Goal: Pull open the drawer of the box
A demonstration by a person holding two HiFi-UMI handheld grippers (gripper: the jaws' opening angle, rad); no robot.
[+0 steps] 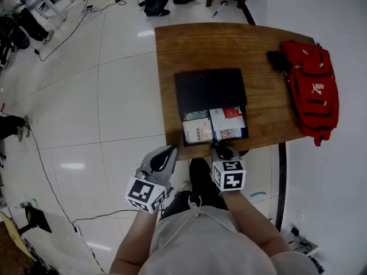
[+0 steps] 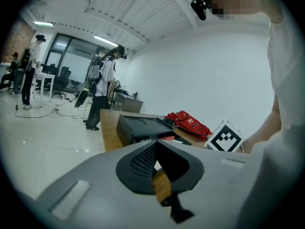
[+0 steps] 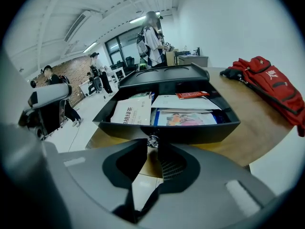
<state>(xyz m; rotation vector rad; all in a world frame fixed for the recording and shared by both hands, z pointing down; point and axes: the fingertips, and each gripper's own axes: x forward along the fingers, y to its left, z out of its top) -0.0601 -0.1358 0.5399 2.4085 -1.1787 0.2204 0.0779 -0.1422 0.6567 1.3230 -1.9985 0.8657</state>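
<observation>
Drawer [image 3: 200,131] well out, papers showing: about done, I judge. Your right gripper [image 3: 152,148] pinches its knob [image 3: 152,140]; left gripper [image 2: 155,148] pressed together, empty.

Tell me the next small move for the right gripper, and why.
Probably open the right gripper and let go of the knob. The drawer already stands well out of the box, its papers exposed and its front at the table edge, so pulling further gains little.

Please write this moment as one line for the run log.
drawer: open, papers inside | right tongs: shut on knob | left tongs: shut, empty
</observation>
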